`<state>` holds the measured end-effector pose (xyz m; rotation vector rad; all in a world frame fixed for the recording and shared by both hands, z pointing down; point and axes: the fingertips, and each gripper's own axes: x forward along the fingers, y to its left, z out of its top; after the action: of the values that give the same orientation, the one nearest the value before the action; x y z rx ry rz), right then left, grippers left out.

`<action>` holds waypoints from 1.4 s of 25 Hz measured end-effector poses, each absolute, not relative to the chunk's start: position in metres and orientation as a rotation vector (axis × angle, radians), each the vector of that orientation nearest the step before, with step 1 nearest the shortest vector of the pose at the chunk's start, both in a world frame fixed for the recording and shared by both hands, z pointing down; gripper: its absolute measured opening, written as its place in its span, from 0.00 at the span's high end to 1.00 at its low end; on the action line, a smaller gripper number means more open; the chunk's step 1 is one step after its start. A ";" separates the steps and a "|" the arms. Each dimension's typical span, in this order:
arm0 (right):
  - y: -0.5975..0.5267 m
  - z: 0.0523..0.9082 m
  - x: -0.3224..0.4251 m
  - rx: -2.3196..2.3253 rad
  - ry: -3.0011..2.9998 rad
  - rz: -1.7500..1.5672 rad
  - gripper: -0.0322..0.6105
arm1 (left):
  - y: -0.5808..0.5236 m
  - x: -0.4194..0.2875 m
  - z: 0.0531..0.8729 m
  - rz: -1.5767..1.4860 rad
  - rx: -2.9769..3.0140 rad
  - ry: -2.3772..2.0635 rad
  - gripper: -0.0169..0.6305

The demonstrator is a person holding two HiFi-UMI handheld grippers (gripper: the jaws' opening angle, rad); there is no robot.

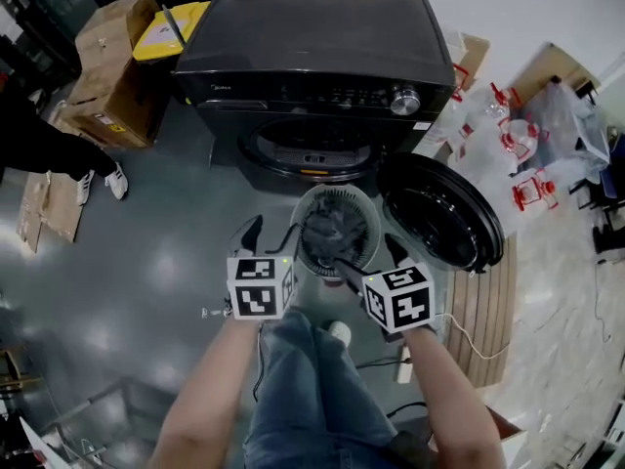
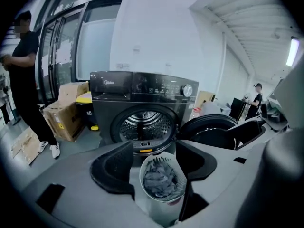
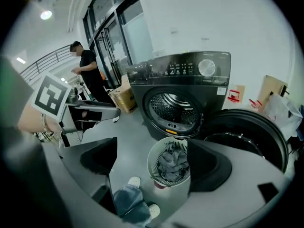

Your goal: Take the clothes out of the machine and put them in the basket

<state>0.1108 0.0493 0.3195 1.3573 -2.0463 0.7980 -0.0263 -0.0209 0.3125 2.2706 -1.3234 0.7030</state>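
A black front-loading washing machine (image 1: 312,57) stands with its round door (image 1: 439,208) swung open to the right. Its steel drum (image 2: 142,125) shows no clothes. In front of it stands a pale round basket (image 1: 301,218) holding grey clothes (image 1: 335,231). My left gripper (image 1: 270,237) hangs open just left of the basket, with nothing between its jaws. My right gripper (image 1: 369,260) is open and empty near the basket's right rim. Both gripper views look down on the basket (image 2: 142,175) (image 3: 151,163) from above, well apart from it.
Cardboard boxes (image 1: 112,66) and a yellow object (image 1: 171,27) sit left of the machine. A person (image 2: 23,80) stands at the far left. Red-and-white items (image 1: 508,145) and a wooden board (image 1: 483,301) lie right. My jeans-clad legs (image 1: 312,389) are below the grippers.
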 end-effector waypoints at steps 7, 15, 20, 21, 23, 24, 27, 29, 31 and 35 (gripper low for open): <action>0.061 0.262 0.112 1.409 -2.090 0.748 0.24 | 0.001 -0.029 0.264 0.662 2.302 -1.348 0.55; 0.075 0.207 0.124 1.427 -2.096 0.578 0.24 | 0.031 -0.023 0.209 0.548 2.356 -1.382 0.55; 0.084 0.161 0.131 1.469 -2.139 0.479 0.25 | 0.039 -0.029 0.158 0.490 2.431 -1.466 0.55; 0.084 0.151 0.133 1.490 -2.149 0.466 0.25 | 0.039 -0.030 0.147 0.475 2.449 -1.481 0.55; 0.086 0.131 0.136 1.527 -2.166 0.434 0.25 | 0.041 -0.032 0.125 0.450 2.487 -1.508 0.55; 0.087 0.123 0.137 1.542 -2.176 0.413 0.26 | 0.042 -0.033 0.116 0.440 2.508 -1.520 0.55; 0.088 0.099 0.135 1.581 -2.201 0.327 0.27 | 0.043 -0.033 0.093 0.404 2.570 -1.547 0.55; 0.088 0.083 0.132 1.612 -2.217 0.259 0.28 | 0.044 -0.033 0.079 0.368 2.612 -1.539 0.55; 0.086 0.066 0.128 1.650 -2.241 0.197 0.28 | 0.042 -0.033 0.067 0.331 2.651 -1.516 0.55; 0.078 0.035 0.114 1.699 -2.269 0.089 0.30 | 0.035 -0.047 0.044 0.303 2.702 -1.514 0.55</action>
<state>0.1144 0.0777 0.0355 1.6988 -2.2688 0.0890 -0.0473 0.0348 0.0437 2.7024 -1.5145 0.3033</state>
